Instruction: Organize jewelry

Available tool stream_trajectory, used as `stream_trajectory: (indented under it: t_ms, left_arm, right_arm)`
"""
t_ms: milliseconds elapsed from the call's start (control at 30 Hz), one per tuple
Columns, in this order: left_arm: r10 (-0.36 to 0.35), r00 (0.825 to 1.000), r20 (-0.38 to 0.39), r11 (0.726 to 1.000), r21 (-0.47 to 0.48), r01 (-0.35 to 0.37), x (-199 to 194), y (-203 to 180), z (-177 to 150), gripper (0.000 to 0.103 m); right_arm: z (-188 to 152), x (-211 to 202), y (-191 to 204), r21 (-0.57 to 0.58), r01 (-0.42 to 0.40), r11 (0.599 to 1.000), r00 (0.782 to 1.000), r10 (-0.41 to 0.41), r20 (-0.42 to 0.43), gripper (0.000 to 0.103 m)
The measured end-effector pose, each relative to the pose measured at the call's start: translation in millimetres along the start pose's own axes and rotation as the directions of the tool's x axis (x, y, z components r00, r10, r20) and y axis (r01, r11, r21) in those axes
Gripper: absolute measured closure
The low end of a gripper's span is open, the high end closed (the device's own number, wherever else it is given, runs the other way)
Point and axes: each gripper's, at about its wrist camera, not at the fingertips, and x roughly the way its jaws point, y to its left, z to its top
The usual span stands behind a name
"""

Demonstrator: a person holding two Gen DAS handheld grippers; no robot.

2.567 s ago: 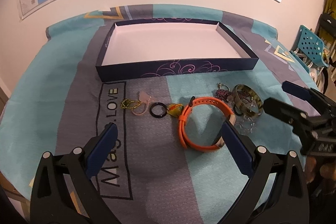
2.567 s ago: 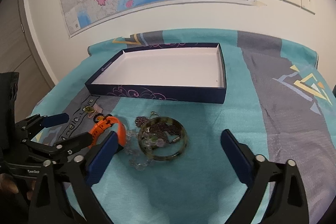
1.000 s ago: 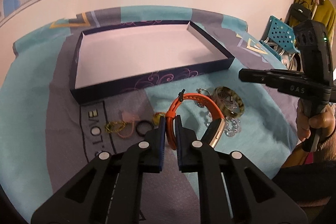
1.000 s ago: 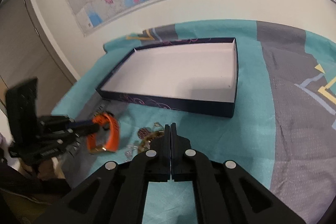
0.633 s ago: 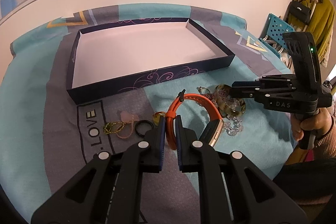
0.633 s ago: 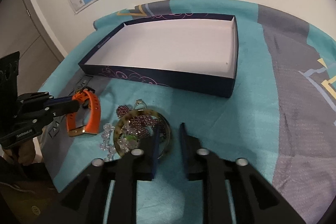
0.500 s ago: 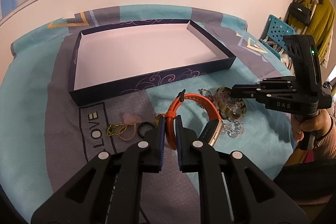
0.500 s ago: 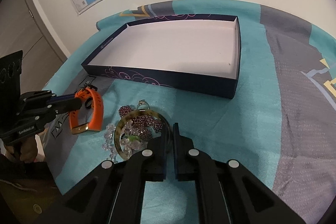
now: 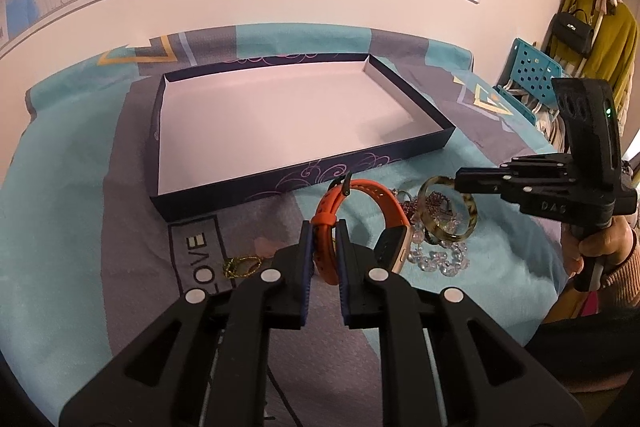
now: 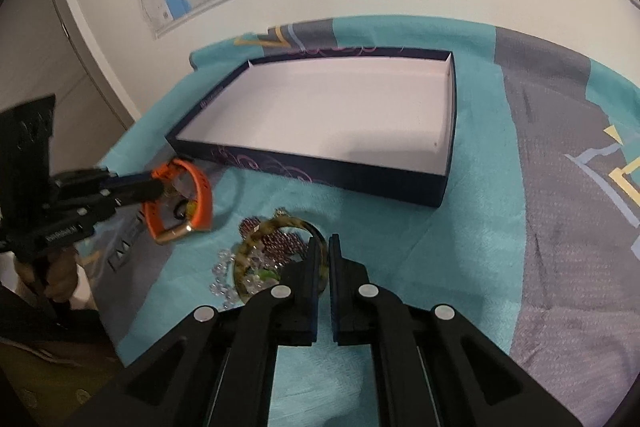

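Note:
My left gripper [image 9: 323, 231] is shut on the strap of an orange watch [image 9: 370, 201], which stands on edge just above the cloth, in front of the navy box [image 9: 280, 183]. The box has a white, bare floor. In the right wrist view the same watch [image 10: 202, 201] hangs from the left gripper [image 10: 158, 189]. My right gripper [image 10: 324, 245] is shut on the rim of a tortoiseshell bangle [image 10: 256, 237], and the bangle [image 9: 470, 211] is tilted up on that side. Clear beads [image 9: 436, 261] and purple beads [image 10: 250, 227] lie under and inside the bangle.
A gold chain [image 9: 240, 264] and a pink piece lie on the grey "LOVE" patch of the cloth [image 9: 60, 227], partly hidden by my left fingers. A hand [image 9: 596, 247] grips the right tool. A blue chair [image 9: 528, 71] stands beyond the table's right edge.
The right gripper came down onto the bangle and closed on its rim, tipping it up. The left gripper kept its hold on the orange watch and barely moved.

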Motion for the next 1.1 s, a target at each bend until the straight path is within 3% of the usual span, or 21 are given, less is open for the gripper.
stream_trajectory:
  t_ms: [133, 200, 333, 467, 500, 633, 933, 1100]
  left_arm:
    - [-0.003, 1.000, -0.006, 1.000, -0.006, 0.003, 2, 1, -1, 0.091]
    - [-0.003, 1.000, -0.008, 1.000, -0.010, 0.003, 2, 3, -1, 0.091]
    - [-0.007, 1.000, -0.010, 1.000, -0.013, 0.007, 4, 4, -1, 0.091]
    - [-0.011, 1.000, -0.012, 1.000, -0.012, 0.011, 6, 3, -1, 0.090]
    - [-0.012, 1.000, -0.013, 1.000, -0.013, 0.011, 7, 3, -1, 0.090]
    - [-0.009, 1.000, -0.008, 1.000, -0.014, 0.009, 6, 4, 1, 0.090]
    - [-0.013, 1.000, 0.022, 1.000, 0.007, 0.013, -3, 4, 10, 0.090]
    - [0.006, 0.998, 0.064, 0.999, 0.031, -0.008, -10, 8, 29, 0.090]
  right_arm:
    - [-2, 10, -2, -0.017, 0.036, 0.999, 0.999, -0.037, -0.038, 0.099]
    - [-2, 13, -1, -0.033, 0.053, 0.998, 0.997, -0.055, -0.051, 0.091]
    - [-2, 16, 0, -0.060, 0.064, 0.996, 0.996, -0.068, -0.064, 0.091]
    - [-1, 18, 1, -0.081, 0.062, 0.995, 0.996, -0.067, -0.067, 0.092]
    - [-1, 18, 1, -0.083, 0.057, 0.995, 0.996, -0.063, -0.066, 0.098]
    - [0, 16, -2, -0.064, 0.020, 0.998, 0.998, -0.024, -0.060, 0.099]
    - [16, -22, 1, -0.033, -0.054, 0.998, 0.996, 0.056, 0.064, 0.099]
    - [37, -26, -4, -0.034, -0.029, 0.999, 0.993, 0.033, 0.114, 0.099]
